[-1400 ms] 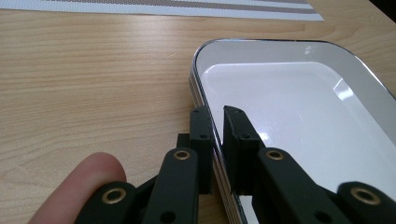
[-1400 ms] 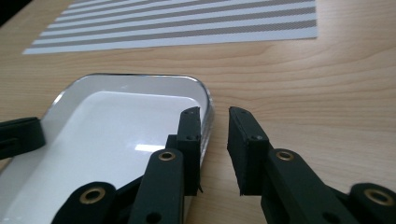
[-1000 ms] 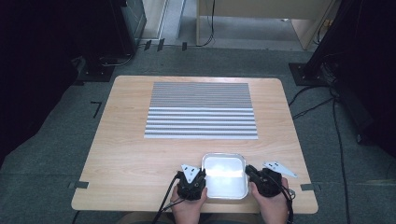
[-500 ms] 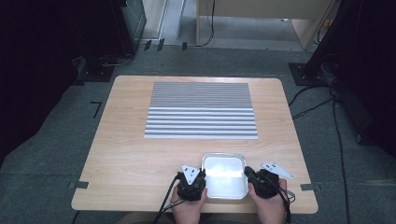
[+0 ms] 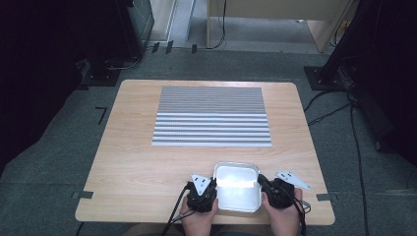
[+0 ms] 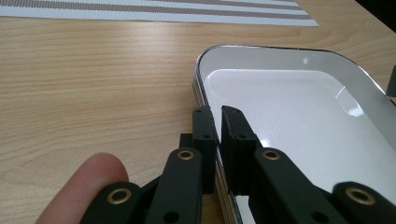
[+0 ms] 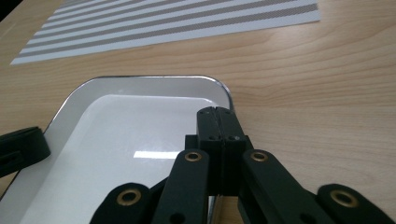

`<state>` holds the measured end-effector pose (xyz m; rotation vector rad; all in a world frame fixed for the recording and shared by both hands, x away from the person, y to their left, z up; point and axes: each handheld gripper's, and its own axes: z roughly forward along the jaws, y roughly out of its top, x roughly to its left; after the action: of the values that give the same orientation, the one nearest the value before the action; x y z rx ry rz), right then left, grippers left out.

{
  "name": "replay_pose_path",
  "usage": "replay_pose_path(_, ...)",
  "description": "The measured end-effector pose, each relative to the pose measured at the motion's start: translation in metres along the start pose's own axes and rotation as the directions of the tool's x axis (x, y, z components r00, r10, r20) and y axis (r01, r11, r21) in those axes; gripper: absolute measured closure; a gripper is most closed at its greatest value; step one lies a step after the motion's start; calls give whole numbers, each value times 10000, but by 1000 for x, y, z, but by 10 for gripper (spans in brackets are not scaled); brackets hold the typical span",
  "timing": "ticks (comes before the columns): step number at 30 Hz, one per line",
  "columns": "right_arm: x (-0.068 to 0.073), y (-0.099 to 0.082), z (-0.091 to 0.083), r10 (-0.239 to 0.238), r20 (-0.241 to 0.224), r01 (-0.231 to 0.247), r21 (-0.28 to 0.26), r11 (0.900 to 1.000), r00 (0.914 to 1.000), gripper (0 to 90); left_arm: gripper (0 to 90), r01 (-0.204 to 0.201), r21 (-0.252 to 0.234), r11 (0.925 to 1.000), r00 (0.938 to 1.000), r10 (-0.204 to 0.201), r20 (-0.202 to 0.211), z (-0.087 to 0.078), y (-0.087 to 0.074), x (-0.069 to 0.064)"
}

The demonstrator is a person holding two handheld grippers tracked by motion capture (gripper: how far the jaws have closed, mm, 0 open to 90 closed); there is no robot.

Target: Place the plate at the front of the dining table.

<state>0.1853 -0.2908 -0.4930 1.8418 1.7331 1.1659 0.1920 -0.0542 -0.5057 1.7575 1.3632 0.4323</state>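
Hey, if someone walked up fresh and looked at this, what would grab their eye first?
Probably the shiny metal tray at the near edge of the wooden table, pinched on both sides: the left gripper shut on its left rim and the right gripper shut on its right rim. Next, the grey-and-white striped mat lying flat beyond the tray, mid-table.

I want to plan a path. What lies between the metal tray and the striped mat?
Only bare wooden table, as the high view shows, separates the metal tray from the striped mat.

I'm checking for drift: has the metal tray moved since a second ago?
No. The tray sits equally far below the striped mat, near the table's front edge.
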Motion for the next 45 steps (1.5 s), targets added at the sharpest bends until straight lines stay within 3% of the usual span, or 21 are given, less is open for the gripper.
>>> replay_pose_path(4,-5,0,-3,172,366,-164,-214,9996,9992,900,853,-15,-69,10000,9999,14,-100,0,-1,-1)
replay_pose_path(9,-10,-3,-1,454,260,-458,153,9988,9986,867,851,16,-138,9999,9999,-19,-168,-1,-3,-1)
replay_pose_path(12,-11,-1,-3,696,61,-696,-4,9976,9976,854,849,49,-139,9999,9999,-52,-151,-1,-3,-1)
replay_pose_path(17,-8,-3,-1,563,-74,-562,144,9983,9984,860,846,61,-172,9998,9998,-64,-163,-1,-4,-1)
replay_pose_path(21,-4,-4,2,393,107,-396,236,9989,9992,888,845,42,-168,9999,9999,-45,-162,-1,-4,-1)
replay_pose_path(27,-3,-4,3,750,239,-755,174,9970,9969,894,840,-12,-175,9998,9999,10,-141,-1,-5,-2)
replay_pose_path(35,2,-5,6,552,562,-550,-49,9985,9969,900,835,-15,-174,9998,9999,13,-116,-2,-5,-2)
replay_pose_path(45,-1,-1,6,992,288,-987,-177,9950,9947,900,806,-6,-244,9997,10000,4,-82,-2,-5,0)
